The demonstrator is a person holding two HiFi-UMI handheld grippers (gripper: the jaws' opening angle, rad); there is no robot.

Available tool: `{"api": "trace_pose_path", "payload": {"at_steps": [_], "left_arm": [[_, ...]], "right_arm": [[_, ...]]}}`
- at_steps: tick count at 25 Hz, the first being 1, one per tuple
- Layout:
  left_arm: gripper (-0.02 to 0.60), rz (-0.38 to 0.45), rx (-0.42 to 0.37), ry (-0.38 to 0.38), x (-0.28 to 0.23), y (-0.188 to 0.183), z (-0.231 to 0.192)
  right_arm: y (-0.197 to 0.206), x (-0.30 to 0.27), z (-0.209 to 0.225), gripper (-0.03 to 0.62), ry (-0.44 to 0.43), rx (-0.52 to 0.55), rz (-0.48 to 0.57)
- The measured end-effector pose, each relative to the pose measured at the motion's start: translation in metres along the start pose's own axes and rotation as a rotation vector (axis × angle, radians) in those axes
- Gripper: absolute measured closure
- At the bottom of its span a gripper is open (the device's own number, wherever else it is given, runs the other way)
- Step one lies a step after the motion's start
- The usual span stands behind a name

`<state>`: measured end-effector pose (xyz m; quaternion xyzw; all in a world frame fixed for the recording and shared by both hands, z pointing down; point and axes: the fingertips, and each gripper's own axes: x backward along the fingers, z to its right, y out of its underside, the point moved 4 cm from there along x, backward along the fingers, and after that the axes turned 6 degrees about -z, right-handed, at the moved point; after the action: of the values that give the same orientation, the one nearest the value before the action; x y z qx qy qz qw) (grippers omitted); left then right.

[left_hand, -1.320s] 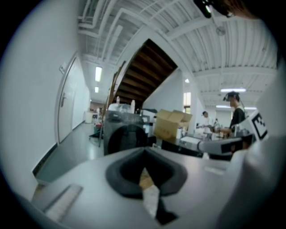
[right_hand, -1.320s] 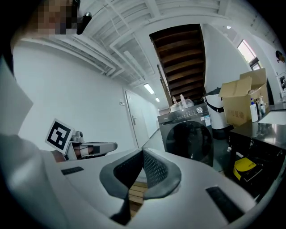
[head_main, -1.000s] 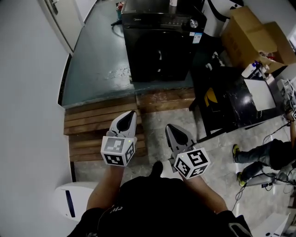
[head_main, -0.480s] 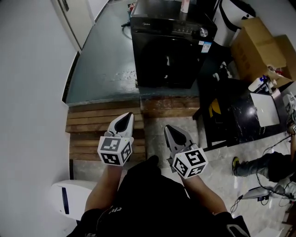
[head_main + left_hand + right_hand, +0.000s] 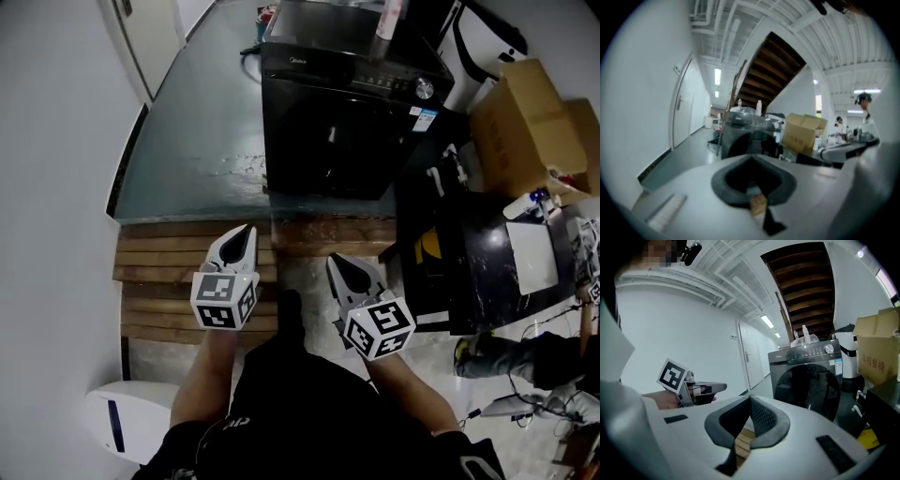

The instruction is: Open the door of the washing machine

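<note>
left claw (image 5: 246, 231) and right claw (image 5: 332, 260) are both closed and empty, held side by side and pointing toward the washer (image 5: 349, 103). since a second ago their jaws have stayed closed, but both claws have come forward. the washer now shows larger and nearer in the head view, and the person's shoe (image 5: 291, 305) has stepped up between the claws. the washer's round dark door (image 5: 328, 141) is shut and faces the claws, well apart from them. wood slats (image 5: 164, 281) lie under the claw tips. beyond them is a raised green floor (image 5: 197, 141), where the washer stands, so slats and floor lie between claws and door. a bottle (image 5: 387, 19) stands on top of the washer. a cardboard box (image 5: 525, 117) sits to the washer's right. nearer, a black worktop (image 5: 487, 253) stands to the right of the right claw. a white bin (image 5: 108, 422) is at lower left, and another person's legs (image 5: 525, 361) show at far right.
</note>
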<state>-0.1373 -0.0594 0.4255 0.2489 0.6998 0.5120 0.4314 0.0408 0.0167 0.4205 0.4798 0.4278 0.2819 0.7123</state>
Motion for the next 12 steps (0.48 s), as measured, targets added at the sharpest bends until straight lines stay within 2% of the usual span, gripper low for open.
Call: {"api": "trace_pose_path", "payload": {"at_steps": [5, 12], "left_arm": [[0.574, 0.001, -0.009, 0.015, -0.075, -0.025, -0.03], [0.574, -0.026, -0.049, 0.065, -0.159, -0.059, -0.039]], "right_arm": [[-0.03, -0.045, 0.073, 0.599, 0.075, -0.011, 0.005], [-0.065, -0.086, 0.163, 0.599, 0.186, -0.035, 0.035]]}}
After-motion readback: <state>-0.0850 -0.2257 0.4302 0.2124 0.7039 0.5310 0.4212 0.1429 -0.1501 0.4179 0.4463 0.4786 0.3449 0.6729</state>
